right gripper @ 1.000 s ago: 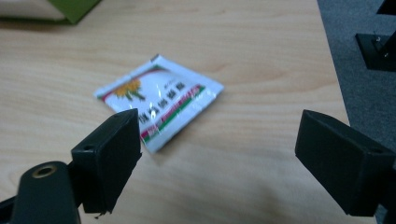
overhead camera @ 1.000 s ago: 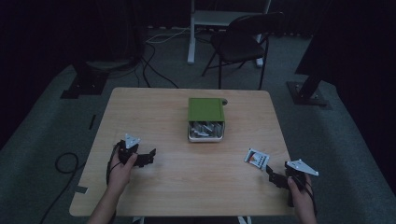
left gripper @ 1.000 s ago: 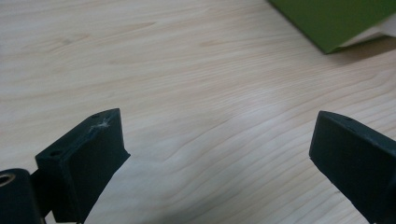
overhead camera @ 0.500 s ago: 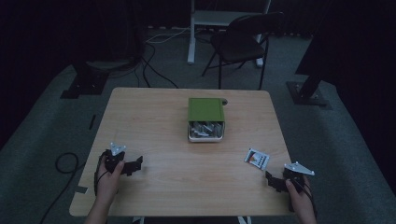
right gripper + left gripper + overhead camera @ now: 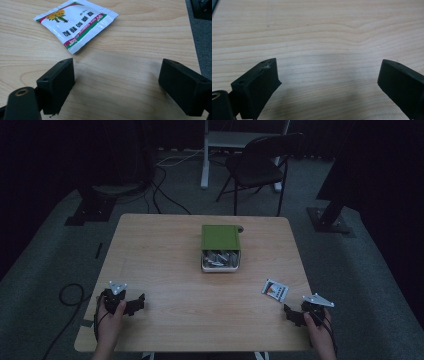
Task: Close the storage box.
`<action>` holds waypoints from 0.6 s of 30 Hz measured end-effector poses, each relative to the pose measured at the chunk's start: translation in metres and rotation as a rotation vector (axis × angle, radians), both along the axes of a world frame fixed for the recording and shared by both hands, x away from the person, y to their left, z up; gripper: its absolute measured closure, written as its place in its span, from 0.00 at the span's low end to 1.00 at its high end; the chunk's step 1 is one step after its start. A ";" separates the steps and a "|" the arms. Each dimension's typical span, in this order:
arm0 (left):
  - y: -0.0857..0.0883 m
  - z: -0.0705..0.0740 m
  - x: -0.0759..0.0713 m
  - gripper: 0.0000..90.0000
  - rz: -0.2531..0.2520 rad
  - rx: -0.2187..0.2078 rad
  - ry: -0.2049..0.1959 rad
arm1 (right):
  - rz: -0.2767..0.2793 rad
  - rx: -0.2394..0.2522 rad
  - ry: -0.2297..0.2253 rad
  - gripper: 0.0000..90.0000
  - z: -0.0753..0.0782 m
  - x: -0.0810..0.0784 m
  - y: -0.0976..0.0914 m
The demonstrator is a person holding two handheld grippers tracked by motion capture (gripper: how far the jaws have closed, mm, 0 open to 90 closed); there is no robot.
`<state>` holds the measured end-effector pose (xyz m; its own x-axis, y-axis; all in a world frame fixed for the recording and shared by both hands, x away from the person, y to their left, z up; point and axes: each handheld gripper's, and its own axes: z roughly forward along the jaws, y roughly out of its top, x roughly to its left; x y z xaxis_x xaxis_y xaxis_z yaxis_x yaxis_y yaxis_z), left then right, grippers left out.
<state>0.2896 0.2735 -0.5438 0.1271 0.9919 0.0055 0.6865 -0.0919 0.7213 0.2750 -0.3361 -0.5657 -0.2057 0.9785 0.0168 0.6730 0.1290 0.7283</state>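
Here, one sachet (image 5: 76,23) on table (image 5: 165,250), one green box (image 5: 220,247), two tools, left tool (image 5: 328,82) and right tool (image 5: 117,86), jaws apart, empty.

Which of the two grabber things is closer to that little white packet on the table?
The right gripper. It sits just below and right of the white packet, jaws open, not touching it. The left gripper is far across the table, at the near left corner.

table (image 5: 165,255): pale wood, wavy grain lines. box (image 5: 220,237): olive-green lid, white base, silvery packets inside. sachet (image 5: 77,23): white, yellow flowers with green leaves in one corner, red and green stripes along the edges, dark print. left gripper (image 5: 328,85) and right gripper (image 5: 116,86): matte black jaws. floor (image 5: 45,270): grey carpet. chair (image 5: 257,165): black.
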 end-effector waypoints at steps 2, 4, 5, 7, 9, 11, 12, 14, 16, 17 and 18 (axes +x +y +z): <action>0.001 0.000 -0.001 0.05 0.020 0.005 -0.002 | 0.000 0.000 0.000 0.14 0.000 0.000 0.000; 0.003 -0.001 -0.003 0.05 0.031 0.007 0.006 | 0.000 0.000 0.000 0.14 0.000 0.000 0.000; 0.004 -0.002 -0.003 0.05 0.050 0.020 0.004 | 0.000 0.001 0.000 0.14 0.000 0.000 0.000; 0.006 -0.003 -0.004 0.05 0.076 0.037 0.014 | 0.001 0.000 0.000 0.14 0.000 0.000 0.000; 0.009 -0.003 -0.004 0.05 0.102 0.027 0.010 | 0.000 0.000 0.000 0.14 0.000 0.000 0.000; 0.012 -0.004 -0.005 0.05 0.116 0.047 0.018 | 0.000 0.000 0.000 0.14 0.000 0.000 0.000; 0.012 -0.005 -0.005 0.05 0.123 0.046 0.023 | 0.000 0.000 0.000 0.14 0.000 0.000 0.000; 0.014 -0.007 -0.006 0.05 0.136 0.059 0.039 | 0.000 0.000 0.000 0.14 0.000 0.000 0.000; 0.015 -0.009 -0.007 0.05 0.145 0.061 0.055 | 0.000 0.000 -0.001 0.14 0.000 0.000 0.000; 0.016 -0.010 -0.006 0.05 0.153 0.058 0.061 | 0.000 0.000 -0.001 0.14 0.000 0.000 0.000; 0.016 -0.010 -0.006 0.05 0.157 0.049 0.067 | -0.001 0.000 0.000 0.14 0.000 0.000 0.000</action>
<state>0.2835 0.2900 -0.5539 -0.0275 0.9983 0.0508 0.7414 -0.0137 0.6710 0.2751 -0.3362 -0.5658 -0.2052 0.9786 0.0167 0.6728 0.1286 0.7286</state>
